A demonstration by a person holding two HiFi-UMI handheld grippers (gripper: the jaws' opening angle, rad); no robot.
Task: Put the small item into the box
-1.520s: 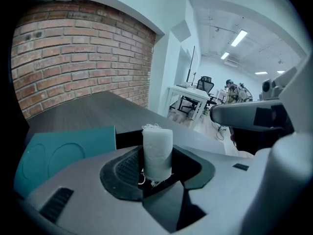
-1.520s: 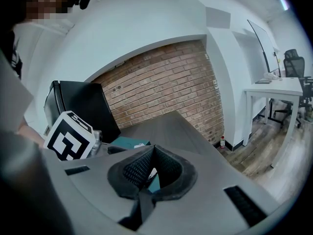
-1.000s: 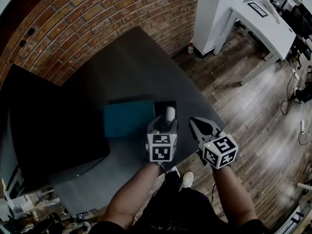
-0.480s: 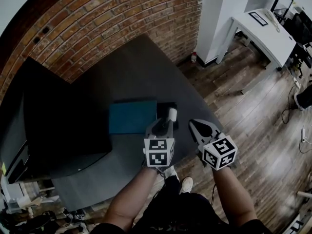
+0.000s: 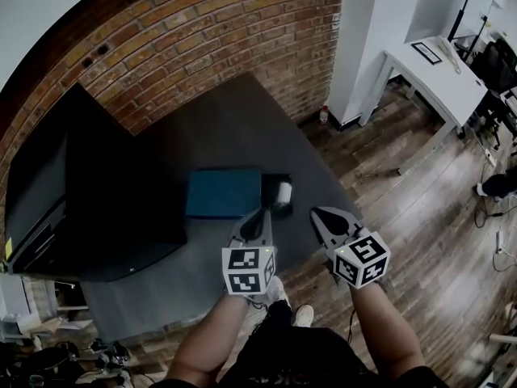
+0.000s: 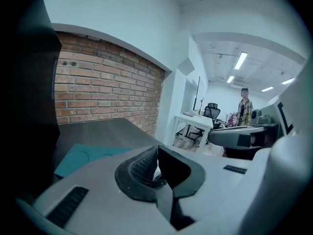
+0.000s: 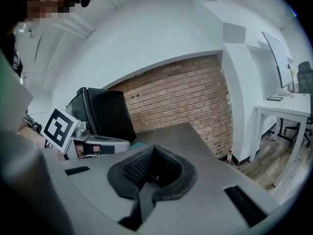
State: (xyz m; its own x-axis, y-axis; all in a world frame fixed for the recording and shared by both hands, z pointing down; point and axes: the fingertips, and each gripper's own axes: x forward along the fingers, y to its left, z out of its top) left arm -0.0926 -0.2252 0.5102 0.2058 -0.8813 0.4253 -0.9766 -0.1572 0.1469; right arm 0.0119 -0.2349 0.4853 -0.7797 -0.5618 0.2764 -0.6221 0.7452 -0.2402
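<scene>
The small item, a white cylinder [image 5: 283, 192], stands upright in a small black box [image 5: 271, 183] on the dark grey table [image 5: 218, 128]. Left of the box lies a teal lid [image 5: 224, 192] [image 6: 88, 155]. My left gripper [image 5: 262, 215] [image 6: 157, 153] hangs a little short of the box, apart from the item. Its jaws have just been closing and are shut with nothing between them. To its right, over the table's edge, my right gripper [image 5: 317, 212] [image 7: 152, 153] has its pads together and holds nothing.
A large black cabinet [image 5: 97, 192] fills the table's left side. A brick wall [image 5: 202, 39] stands behind. The table's near right edge drops to wooden floor [image 5: 404, 184]. A white desk [image 5: 436, 79] is at the far right. A person [image 6: 243, 106] stands far off.
My left gripper let go of the white item, drew back toward me and shut empty. The item stays in the black box. The right gripper lifted slightly.
</scene>
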